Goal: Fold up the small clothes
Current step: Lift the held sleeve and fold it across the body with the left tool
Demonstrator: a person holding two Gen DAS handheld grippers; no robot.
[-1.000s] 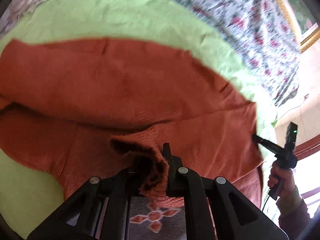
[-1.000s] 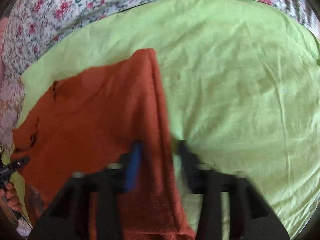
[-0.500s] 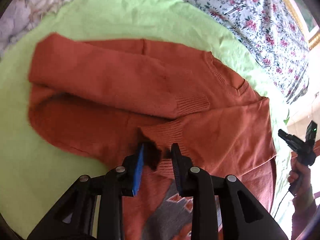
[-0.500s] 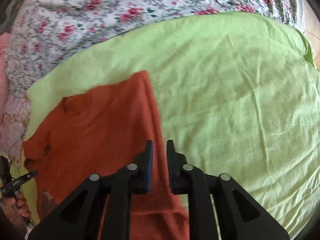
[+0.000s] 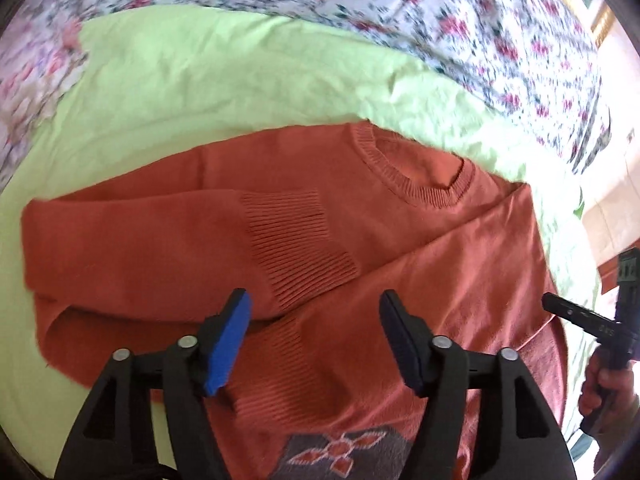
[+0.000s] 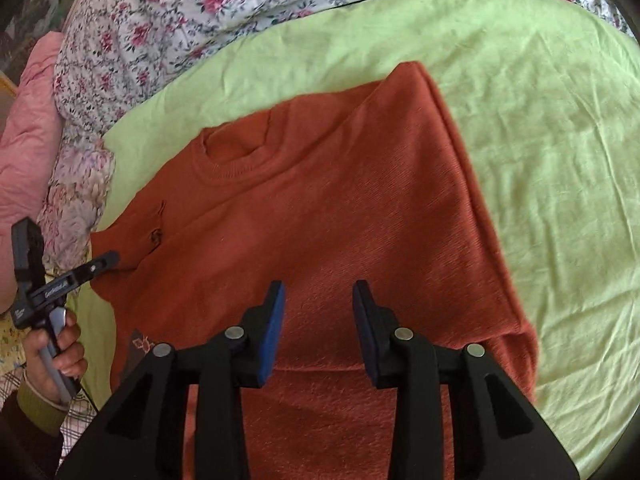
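Note:
A rust-orange knit sweater (image 5: 420,264) lies flat on a light green sheet (image 5: 200,80). Both sleeves are folded across its chest, with a ribbed cuff (image 5: 296,240) in the middle and the round neck (image 5: 416,176) behind it. My left gripper (image 5: 314,320) is open and empty just above the lower sleeve cuff. In the right wrist view the sweater (image 6: 340,208) fills the centre, and my right gripper (image 6: 318,308) is open and empty over its body. Each gripper also shows in the other's view, the right one (image 5: 576,316) and the left one (image 6: 80,268), at the sweater's sides.
The green sheet (image 6: 540,120) covers a bed with a floral cover (image 6: 240,4) behind it. A pink quilt (image 6: 28,120) lies at the far left. A grey patterned patch (image 5: 340,452) shows on the sweater's front near me.
My left gripper has let go of the sleeve cuff and opened wide; the sleeve now lies across the chest. My right gripper, shut half a second ago, has opened over the sweater.

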